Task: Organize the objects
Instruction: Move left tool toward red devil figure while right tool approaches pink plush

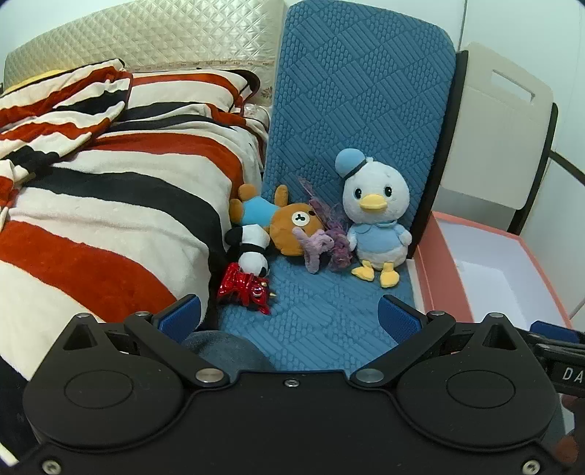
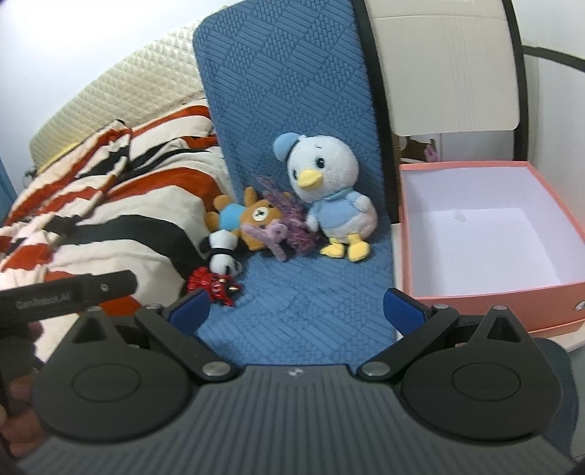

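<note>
Toys sit clustered on a blue textured cushion (image 1: 329,109) that runs up like a chair back beside a bed. A duck plush (image 1: 376,219) with a blue cap and blue shirt stands upright against the cushion at the right of the group. Just left of the duck lies a tangle of purple fuzzy toys (image 1: 325,241), touching a brown bear plush (image 1: 289,226) in a light blue shirt that lies on its side. A panda plush (image 1: 250,248) lies head-down in front of the bear, and a shiny red trinket (image 1: 245,288) rests nearest the camera, touching the panda. A striped red, black and cream blanket (image 1: 109,204) covers the bed to the left, with a quilted cream headboard (image 1: 146,33) behind.

The left gripper (image 1: 289,316) hangs above the cushion's front part, its blue-padded fingers (image 1: 182,316) spread wide and holding nothing. The right gripper (image 2: 298,310) is likewise spread wide and empty, short of the toys. In the right wrist view an open pink box (image 2: 541,292) with a white interior stands just to the right of the cushion, and part of the left gripper's black body shows at the left edge. A cream chair back (image 2: 446,73) stands behind the box
</note>
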Tool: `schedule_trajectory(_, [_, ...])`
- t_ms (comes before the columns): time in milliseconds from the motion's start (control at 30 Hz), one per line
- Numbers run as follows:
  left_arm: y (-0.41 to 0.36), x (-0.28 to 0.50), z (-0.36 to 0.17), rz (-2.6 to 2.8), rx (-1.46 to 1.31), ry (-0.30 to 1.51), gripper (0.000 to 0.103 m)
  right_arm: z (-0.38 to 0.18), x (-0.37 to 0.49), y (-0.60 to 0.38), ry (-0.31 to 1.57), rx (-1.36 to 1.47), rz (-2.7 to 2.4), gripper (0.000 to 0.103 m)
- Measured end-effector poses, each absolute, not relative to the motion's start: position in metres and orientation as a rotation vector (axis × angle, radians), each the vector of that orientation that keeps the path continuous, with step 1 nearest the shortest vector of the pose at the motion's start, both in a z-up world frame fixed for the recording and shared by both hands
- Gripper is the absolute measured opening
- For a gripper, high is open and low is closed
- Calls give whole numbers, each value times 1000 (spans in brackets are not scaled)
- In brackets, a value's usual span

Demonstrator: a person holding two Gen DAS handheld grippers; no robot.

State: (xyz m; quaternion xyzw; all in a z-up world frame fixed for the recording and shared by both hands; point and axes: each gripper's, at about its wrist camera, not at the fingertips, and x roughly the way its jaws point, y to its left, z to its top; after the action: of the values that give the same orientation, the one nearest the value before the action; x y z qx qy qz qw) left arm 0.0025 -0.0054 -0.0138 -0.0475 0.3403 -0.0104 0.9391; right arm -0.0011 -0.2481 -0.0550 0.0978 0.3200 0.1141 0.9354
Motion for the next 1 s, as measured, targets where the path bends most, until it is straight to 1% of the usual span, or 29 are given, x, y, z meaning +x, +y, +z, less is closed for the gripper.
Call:
schedule_trajectory(267, [-6, 7, -22, -32, -84, 692, 103, -58, 0, -255, 626, 224, 261, 103])
schedule_trajectory(733, [-5, 31, -52, -47, -34, 739, 103, -76, 26, -246, 664, 243, 282, 103])
schedule_trajectory(800, [-5, 37, -57, -47, -17, 747, 103, -79, 32, -244, 663, 236, 295, 100])
schedule_trajectory(1000, [-10, 54, -77, -61, 107, 774, 103, -83, 57, -235, 642, 203, 325, 96])
